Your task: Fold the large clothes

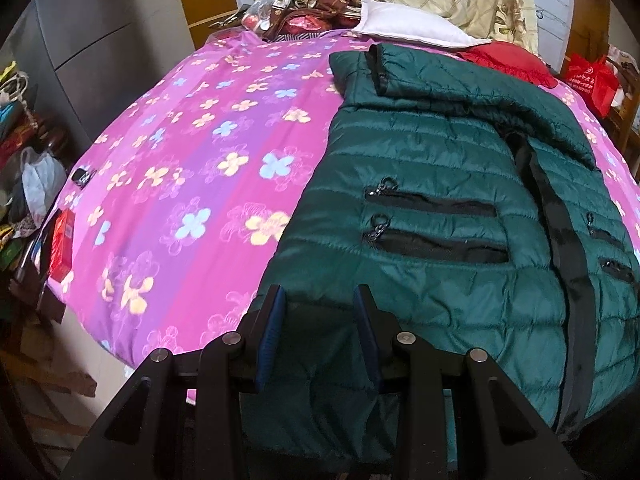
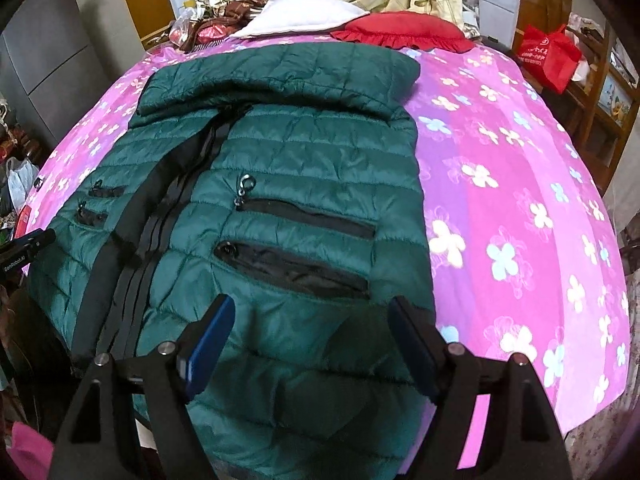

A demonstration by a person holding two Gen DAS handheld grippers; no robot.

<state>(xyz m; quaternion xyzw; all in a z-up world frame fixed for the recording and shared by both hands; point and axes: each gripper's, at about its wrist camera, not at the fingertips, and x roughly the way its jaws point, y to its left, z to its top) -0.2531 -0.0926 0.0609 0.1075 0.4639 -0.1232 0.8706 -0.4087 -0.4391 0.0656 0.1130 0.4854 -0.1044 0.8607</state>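
Both grippers (image 1: 320, 300) (image 2: 310, 312) parted; quilted puffy jacket (image 2: 304, 152).

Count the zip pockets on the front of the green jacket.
4. Two pockets are stacked on one side of the jacket's centre zip, upper and lower; two on the other side, upper and lower. The hem is partly hidden behind the claws.

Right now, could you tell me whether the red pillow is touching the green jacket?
Apart. The right wrist view shows a strip of pink bedsheet between the red pillow and the green jacket.
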